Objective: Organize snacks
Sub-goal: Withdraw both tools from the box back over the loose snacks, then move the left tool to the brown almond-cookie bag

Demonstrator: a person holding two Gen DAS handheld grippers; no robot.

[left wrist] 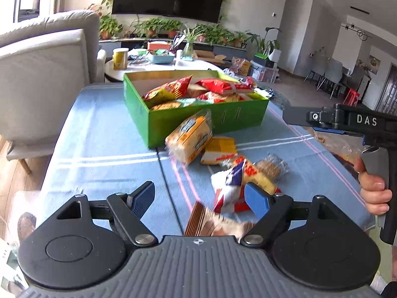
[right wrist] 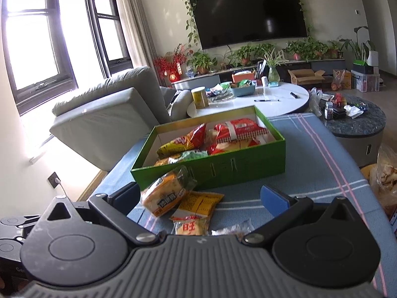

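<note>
A green box holding several snack packets stands on the blue-clothed table. In front of it lie loose packets: a bread packet leaning on the box, a yellow packet, a white, red and blue packet and a brown cracker pack. My left gripper is open above the white packet and a blurred brown striped packet. My right gripper is open, with the bread packet near its left finger, untouched by the right one.
A grey sofa stands left of the table. Behind the box is a round white table with a yellow can and a basket. A hand holds the right gripper's handle at the table's right side. A bag sits by the right edge.
</note>
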